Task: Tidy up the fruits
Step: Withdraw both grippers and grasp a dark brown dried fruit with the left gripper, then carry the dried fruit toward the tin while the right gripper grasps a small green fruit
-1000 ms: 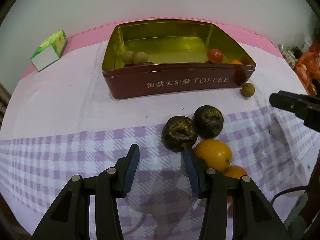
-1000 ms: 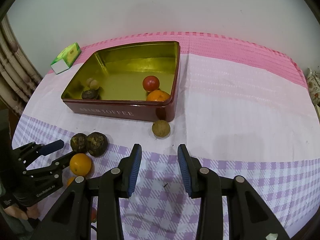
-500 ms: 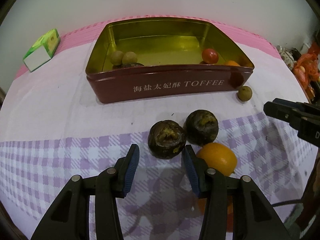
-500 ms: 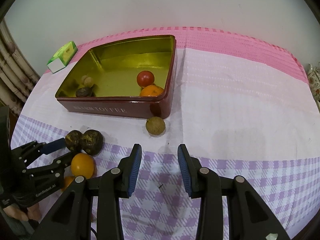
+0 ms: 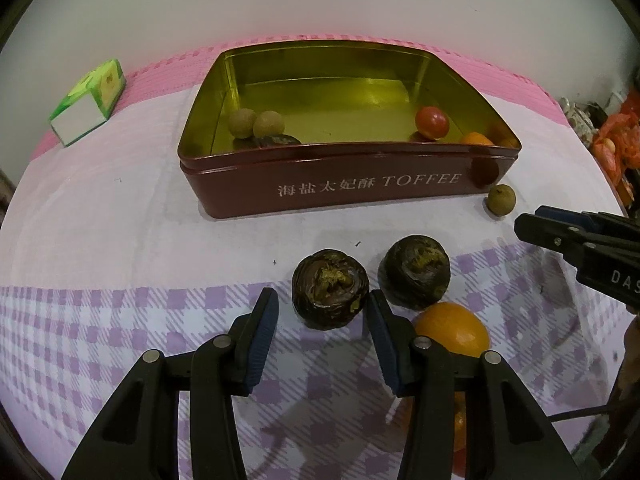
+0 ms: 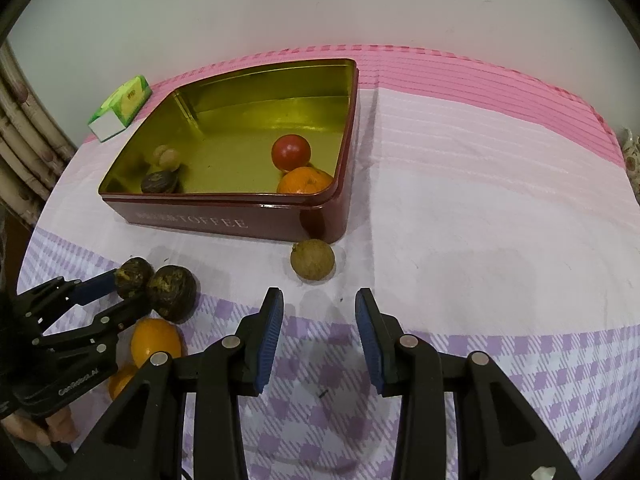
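Note:
A dark red toffee tin (image 5: 348, 152) (image 6: 224, 196) stands open on the cloth. Inside lie two brown longans (image 5: 256, 123), a dark fruit (image 6: 159, 182), a red tomato (image 5: 431, 122) and an orange (image 6: 306, 181). In front of it rest two dark wrinkled fruits (image 5: 330, 294) (image 5: 414, 272) and an orange (image 5: 452, 330). My left gripper (image 5: 322, 304) (image 6: 116, 292) is open, its tips either side of the left dark fruit without touching it. A loose longan (image 6: 313, 264) (image 5: 500, 199) sits at the tin's corner. My right gripper (image 6: 319, 298) (image 5: 560, 232) is open and empty, just short of it.
A green and white carton (image 5: 86, 108) (image 6: 120, 108) lies at the back left. Another orange (image 6: 122, 380) sits partly hidden under my left gripper. Red bags and clutter (image 5: 616, 148) lie past the table's right edge. A pale wall rises behind the pink cloth.
My left gripper has shifted so the left dark fruit now lies between its tips instead of off to the right. The right gripper has crept slightly nearer the loose longan.

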Action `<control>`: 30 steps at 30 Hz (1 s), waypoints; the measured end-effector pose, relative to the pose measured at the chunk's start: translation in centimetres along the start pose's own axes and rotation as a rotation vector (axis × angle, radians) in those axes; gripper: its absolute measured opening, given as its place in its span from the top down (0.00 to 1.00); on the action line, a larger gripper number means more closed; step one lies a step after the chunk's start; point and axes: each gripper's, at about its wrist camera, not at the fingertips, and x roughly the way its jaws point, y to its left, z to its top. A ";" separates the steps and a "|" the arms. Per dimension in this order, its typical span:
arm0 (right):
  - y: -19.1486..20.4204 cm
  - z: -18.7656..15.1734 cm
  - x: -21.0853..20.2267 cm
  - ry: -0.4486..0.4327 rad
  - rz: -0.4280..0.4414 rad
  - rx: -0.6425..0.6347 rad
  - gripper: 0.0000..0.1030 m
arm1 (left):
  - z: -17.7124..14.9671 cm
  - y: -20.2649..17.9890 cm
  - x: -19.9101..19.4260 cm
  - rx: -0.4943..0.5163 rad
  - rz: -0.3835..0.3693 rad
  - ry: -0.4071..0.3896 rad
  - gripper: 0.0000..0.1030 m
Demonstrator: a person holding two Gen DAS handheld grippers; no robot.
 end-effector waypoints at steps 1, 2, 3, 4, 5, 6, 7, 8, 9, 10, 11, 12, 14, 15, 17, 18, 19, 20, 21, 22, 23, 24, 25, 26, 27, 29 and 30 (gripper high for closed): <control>0.0 0.1 0.1 0.002 -0.001 0.000 0.66 | 0.1 0.0 0.1 0.002 0.004 -0.002 0.54; 0.0 0.1 0.2 0.003 -0.001 -0.001 0.66 | 0.2 0.0 0.1 0.004 0.010 -0.003 0.54; 0.1 0.2 0.4 0.005 0.000 -0.002 0.66 | 0.3 -0.1 0.2 0.004 0.013 -0.005 0.54; 0.1 0.3 0.5 0.006 0.000 -0.003 0.66 | 0.4 -0.1 0.2 0.003 0.016 -0.006 0.54; 0.1 0.3 0.6 0.007 0.000 -0.005 0.66 | 0.6 0.0 0.3 0.001 0.020 -0.008 0.54; 0.2 0.4 0.7 0.009 0.000 -0.007 0.66 | 0.7 0.1 0.4 -0.001 0.021 -0.009 0.54; 0.2 0.4 0.7 0.010 0.000 -0.008 0.66 | 0.7 0.2 0.4 -0.003 0.021 -0.009 0.55; 0.3 0.4 0.8 0.010 0.001 -0.011 0.66 | 0.8 0.2 0.4 -0.004 0.022 -0.010 0.55; 0.4 0.5 0.9 0.012 0.001 -0.013 0.66 | 0.8 0.2 0.5 -0.004 0.024 -0.012 0.56; 0.4 0.5 1.0 0.013 0.001 -0.015 0.66 | 0.8 0.3 0.4 -0.003 0.024 -0.014 0.56; 0.4 0.5 1.1 0.013 0.002 -0.016 0.66 | 0.8 0.3 0.4 -0.003 0.024 -0.016 0.57; 0.4 0.5 1.2 0.015 0.002 -0.017 0.66 | 0.8 0.4 0.4 -0.003 0.025 -0.016 0.58; 0.5 0.5 1.3 0.017 0.001 -0.018 0.66 | 0.9 0.5 0.4 -0.007 0.026 -0.018 0.61; 0.5 0.6 1.5 0.019 0.000 -0.019 0.66 | 0.9 0.7 0.4 -0.007 0.026 -0.018 0.61; 0.5 0.6 1.7 0.021 -0.002 -0.020 0.66 | 0.9 0.9 0.4 -0.011 0.027 -0.019 0.61; 0.5 0.6 1.7 0.021 -0.003 -0.021 0.66 | 0.9 1.0 0.4 -0.013 0.027 -0.019 0.61; 0.6 0.7 1.8 0.019 -0.005 -0.024 0.66 | 0.9 1.1 0.4 -0.013 0.028 -0.020 0.61; 0.6 0.8 1.9 0.017 -0.006 -0.028 0.66 | 0.9 1.1 0.4 -0.012 0.027 -0.020 0.61; 0.7 0.9 1.9 0.016 -0.009 -0.032 0.66 | 0.9 1.2 0.4 -0.012 0.026 -0.022 0.61; 0.8 0.9 2.0 0.013 -0.012 -0.037 0.66 | 0.9 1.2 0.4 -0.010 0.025 -0.023 0.61; 0.9 1.0 2.1 0.010 -0.017 -0.043 0.66 | 0.9 1.2 0.5 -0.009 0.025 -0.024 0.61; 0.9 1.1 2.2 0.009 -0.019 -0.046 0.66 | 0.9 1.2 0.4 -0.010 0.025 -0.025 0.61; 1.0 1.1 2.2 0.006 -0.022 -0.050 0.66 | 0.8 1.3 0.4 -0.010 0.024 -0.026 0.61; 1.1 1.2 2.3 0.004 -0.026 -0.056 0.66 | 0.8 1.4 0.4 -0.010 0.023 -0.027 0.61; 1.2 1.3 2.3 0.002 -0.029 -0.060 0.66 | 0.8 1.5 0.4 -0.009 0.023 -0.028 0.61; 1.3 1.4 2.4 0.000 -0.033 -0.062 0.66 | 0.9 1.7 0.4 -0.010 0.023 -0.029 0.61; 1.4 1.4 2.4 -0.001 -0.034 -0.065 0.67 | 0.9 1.8 0.4 -0.011 0.023 -0.029 0.61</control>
